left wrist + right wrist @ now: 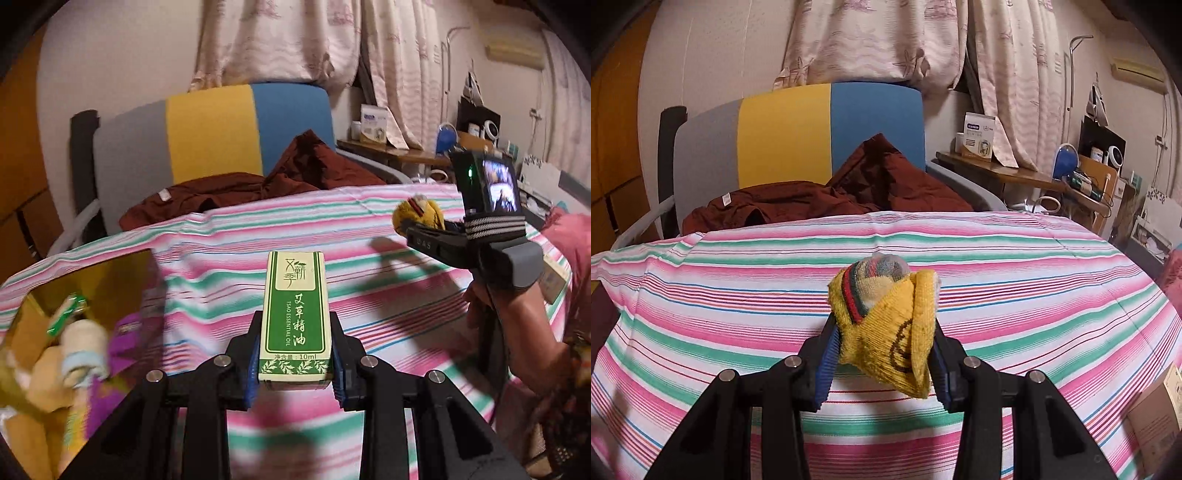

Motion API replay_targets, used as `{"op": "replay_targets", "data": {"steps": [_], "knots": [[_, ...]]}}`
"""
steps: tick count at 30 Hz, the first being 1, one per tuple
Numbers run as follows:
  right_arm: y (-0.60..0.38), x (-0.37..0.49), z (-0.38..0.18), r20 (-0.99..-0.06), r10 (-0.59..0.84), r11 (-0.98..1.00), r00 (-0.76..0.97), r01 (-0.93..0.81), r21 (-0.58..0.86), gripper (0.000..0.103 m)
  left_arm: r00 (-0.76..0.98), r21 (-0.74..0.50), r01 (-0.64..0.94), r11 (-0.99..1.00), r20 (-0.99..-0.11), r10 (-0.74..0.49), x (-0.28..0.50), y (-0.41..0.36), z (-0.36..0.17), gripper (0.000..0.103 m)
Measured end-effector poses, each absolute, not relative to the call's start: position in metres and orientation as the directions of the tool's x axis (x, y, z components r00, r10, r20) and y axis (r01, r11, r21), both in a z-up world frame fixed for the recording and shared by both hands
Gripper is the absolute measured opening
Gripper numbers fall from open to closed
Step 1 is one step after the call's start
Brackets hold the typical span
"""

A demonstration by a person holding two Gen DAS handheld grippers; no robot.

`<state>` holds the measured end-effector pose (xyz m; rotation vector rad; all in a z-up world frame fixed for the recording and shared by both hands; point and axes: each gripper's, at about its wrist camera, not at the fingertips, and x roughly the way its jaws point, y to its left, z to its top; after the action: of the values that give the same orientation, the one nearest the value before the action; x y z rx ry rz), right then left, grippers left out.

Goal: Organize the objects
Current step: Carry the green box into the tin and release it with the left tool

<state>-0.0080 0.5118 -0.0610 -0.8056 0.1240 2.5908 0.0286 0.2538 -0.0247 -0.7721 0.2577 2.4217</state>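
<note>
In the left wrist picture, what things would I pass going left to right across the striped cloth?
Yellow box of rolled socks → green essential oil box in the left gripper → rolled yellow sock in the right gripper.

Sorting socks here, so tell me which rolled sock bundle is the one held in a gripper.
The yellow sock bundle with the smiley face and red-green cuff stripes, clamped in the right gripper. The cream, blue-banded sock roll lies in the yellow box.

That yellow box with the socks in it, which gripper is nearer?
Left. The left gripper sits just beside the yellow box; the right gripper is across the table.
</note>
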Motion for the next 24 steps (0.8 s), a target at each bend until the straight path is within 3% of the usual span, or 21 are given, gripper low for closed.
{"op": "replay_targets", "data": {"steps": [17,24], "knots": [[0.483,-0.004,-0.051,-0.538,0.379,-0.917,-0.753,-0.382,-0.111,0.043,-0.717,-0.080,-0.284,-0.956,-0.644,0.267,0.021,0.085,-0.025,0.031],[0.440,0.004,-0.033,-0.539,0.233,-0.959,-0.810,-0.283,0.010,0.043,-0.663,-0.152,-0.232,-0.961,-0.698,0.270,0.013,0.048,-0.043,0.032]]}}
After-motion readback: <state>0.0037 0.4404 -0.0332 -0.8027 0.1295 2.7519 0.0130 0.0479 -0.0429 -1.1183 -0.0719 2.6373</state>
